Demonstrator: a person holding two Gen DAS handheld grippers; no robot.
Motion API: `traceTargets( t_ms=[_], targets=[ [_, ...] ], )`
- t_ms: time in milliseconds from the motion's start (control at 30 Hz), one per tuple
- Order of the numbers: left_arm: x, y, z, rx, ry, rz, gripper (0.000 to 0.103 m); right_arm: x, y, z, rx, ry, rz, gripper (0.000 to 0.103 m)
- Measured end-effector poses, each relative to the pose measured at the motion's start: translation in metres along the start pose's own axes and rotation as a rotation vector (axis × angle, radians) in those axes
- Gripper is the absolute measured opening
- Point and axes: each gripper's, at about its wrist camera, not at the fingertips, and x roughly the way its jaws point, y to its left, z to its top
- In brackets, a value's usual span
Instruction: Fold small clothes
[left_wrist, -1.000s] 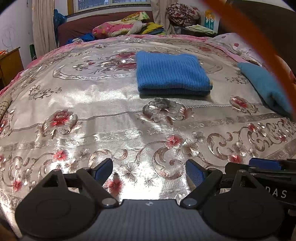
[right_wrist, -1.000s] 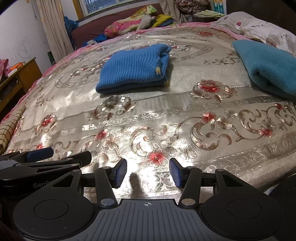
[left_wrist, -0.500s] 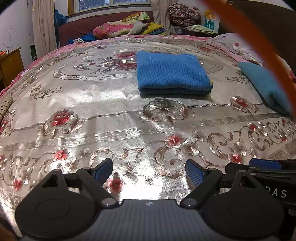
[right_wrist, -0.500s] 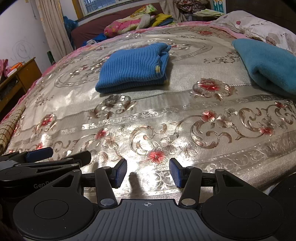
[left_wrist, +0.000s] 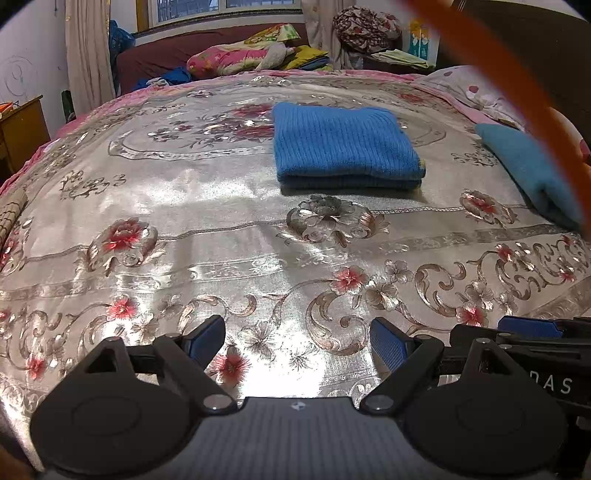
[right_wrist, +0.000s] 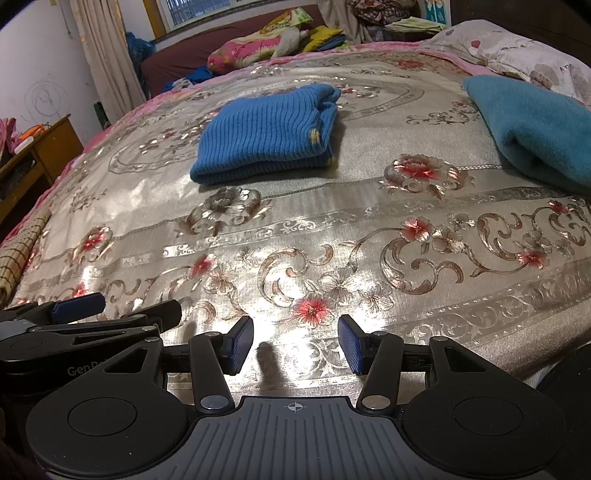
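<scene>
A blue ribbed knit garment (left_wrist: 343, 146) (right_wrist: 269, 133) lies folded into a neat rectangle in the middle of the bed. My left gripper (left_wrist: 297, 341) hovers over the near edge of the bedspread, jaws wide open with nothing between them. Beside it, my right gripper (right_wrist: 295, 345) is also open, jaws about half apart and empty. Both grippers sit well short of the blue garment. Part of the right gripper shows at the lower right of the left wrist view, and part of the left gripper at the lower left of the right wrist view.
The bed wears a shiny silver floral bedspread (left_wrist: 184, 229) (right_wrist: 369, 229). A teal fleece cloth (left_wrist: 532, 173) (right_wrist: 535, 125) lies at the right, near a pillow (right_wrist: 517, 55). Piled bedding (left_wrist: 240, 61) sits beyond the bed; a wooden cabinet (right_wrist: 40, 147) stands at the left. An orange cord (left_wrist: 517, 85) crosses the left wrist view.
</scene>
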Motion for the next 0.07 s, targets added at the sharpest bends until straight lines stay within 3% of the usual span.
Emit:
traceTargets(
  t_ms=[67],
  targets=[
    [0.0,0.0003,-0.0001,-0.001,0.0,0.001,0.09,0.0,0.0,-0.0001,0.0,0.0,0.0,0.05]
  ],
)
